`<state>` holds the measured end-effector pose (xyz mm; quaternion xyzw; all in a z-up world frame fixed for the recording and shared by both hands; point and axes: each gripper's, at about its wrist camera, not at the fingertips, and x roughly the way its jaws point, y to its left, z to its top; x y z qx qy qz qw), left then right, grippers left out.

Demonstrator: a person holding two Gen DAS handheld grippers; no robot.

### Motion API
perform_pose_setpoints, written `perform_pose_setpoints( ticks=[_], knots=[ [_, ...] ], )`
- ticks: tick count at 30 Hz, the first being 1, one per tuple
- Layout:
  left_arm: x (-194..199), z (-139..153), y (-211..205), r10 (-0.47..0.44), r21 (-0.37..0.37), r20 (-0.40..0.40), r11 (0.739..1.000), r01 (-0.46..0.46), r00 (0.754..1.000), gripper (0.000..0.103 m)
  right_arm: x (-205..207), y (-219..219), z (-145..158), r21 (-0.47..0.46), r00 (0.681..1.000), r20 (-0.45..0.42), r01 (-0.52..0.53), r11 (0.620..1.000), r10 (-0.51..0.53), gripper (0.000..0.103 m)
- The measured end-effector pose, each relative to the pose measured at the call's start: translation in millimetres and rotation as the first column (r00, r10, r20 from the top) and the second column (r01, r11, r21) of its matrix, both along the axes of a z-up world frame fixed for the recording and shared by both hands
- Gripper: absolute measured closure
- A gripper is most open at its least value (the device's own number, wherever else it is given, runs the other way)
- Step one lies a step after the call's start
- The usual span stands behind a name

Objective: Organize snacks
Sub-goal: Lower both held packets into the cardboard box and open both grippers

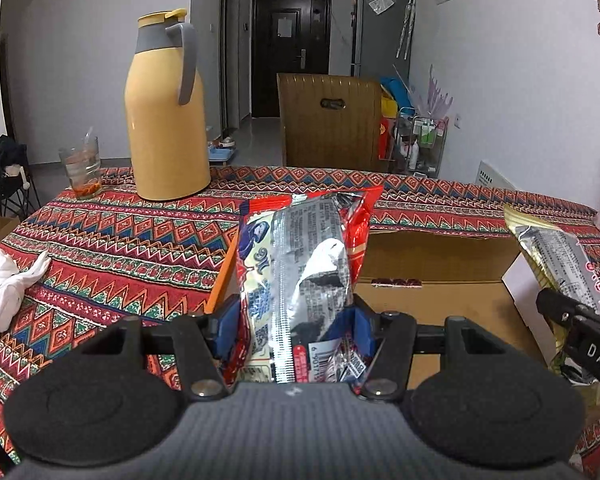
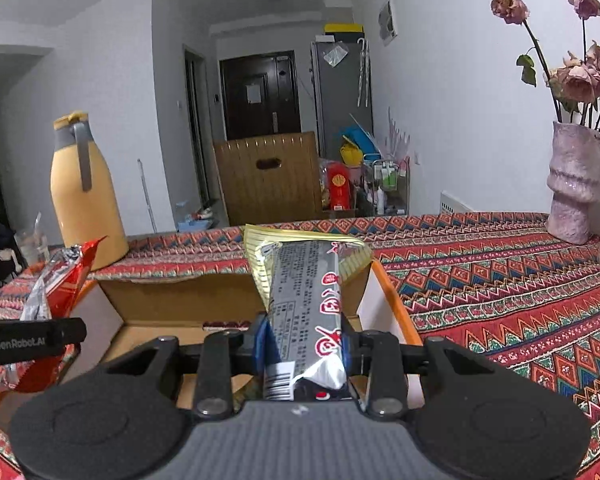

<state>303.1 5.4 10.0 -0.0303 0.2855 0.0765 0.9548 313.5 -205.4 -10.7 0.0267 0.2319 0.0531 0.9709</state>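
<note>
Left wrist view: the left gripper (image 1: 296,320) jaws pinch a red packet (image 1: 300,264), held upright above the open box (image 1: 436,304) on the counter (image 1: 112,248); a flask (image 1: 166,120) stands behind. Right wrist view: the right gripper (image 2: 306,344) jaws pinch a gold packet (image 2: 304,280) over the same box (image 2: 180,300), a vase (image 2: 574,184) far right.

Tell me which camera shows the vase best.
The right wrist view: the vase stands whole on the tablecloth with its dried roses. The left wrist view catches only a sliver of it at the right edge.
</note>
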Motion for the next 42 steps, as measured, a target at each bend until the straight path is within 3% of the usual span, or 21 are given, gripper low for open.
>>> perform_pose_setpoints(
  ticks=[2, 4, 6, 10, 13, 16, 31, 42],
  knots=[
    [-2, 0, 0, -0.004, 0.000, 0.007, 1.000, 0.004, 1.000, 0.045, 1, -1, -2, -0.003, 1.000, -0.007, -0.003, 1.000, 0.003, 0.068],
    [-4, 1, -1, -0.004, 0.001, 0.014, 1.000, 0.004, 1.000, 0.040, 2, 0, -3, -0.002, 1.000, -0.017, -0.004, 1.000, 0.004, 0.060],
    [-6, 3, -1, 0.005, 0.002, 0.027, 1.000, -0.005, 1.000, 0.031, 2, 0, -4, 0.002, 1.000, -0.023, -0.014, 1.000, 0.014, 0.057],
    [-12, 9, 1, 0.024, -0.006, 0.069, 1.000, -0.024, 0.997, 0.000, -4, -1, 0, 0.007, 1.000, -0.003, -0.008, 1.000, 0.008, 0.034],
    [-16, 14, 2, 0.023, -0.017, 0.092, 1.000, -0.021, 0.995, 0.000, -11, -4, 4, 0.019, 1.000, 0.023, -0.010, 1.000, 0.009, 0.013],
    [-18, 15, 3, 0.030, -0.025, 0.102, 0.999, -0.027, 0.994, 0.000, -18, -6, 8, 0.029, 0.999, 0.045, -0.009, 1.000, 0.008, 0.000],
    [-25, 25, 1, 0.036, -0.019, 0.116, 0.999, -0.034, 0.993, 0.000, -24, -13, 21, 0.049, 0.998, 0.070, -0.004, 0.999, 0.000, 0.000],
    [-48, 61, -6, 0.028, 0.013, 0.170, 0.999, -0.031, 0.985, 0.000, -44, -13, 50, 0.032, 0.992, 0.126, 0.007, 0.999, -0.011, 0.000]
  ],
)
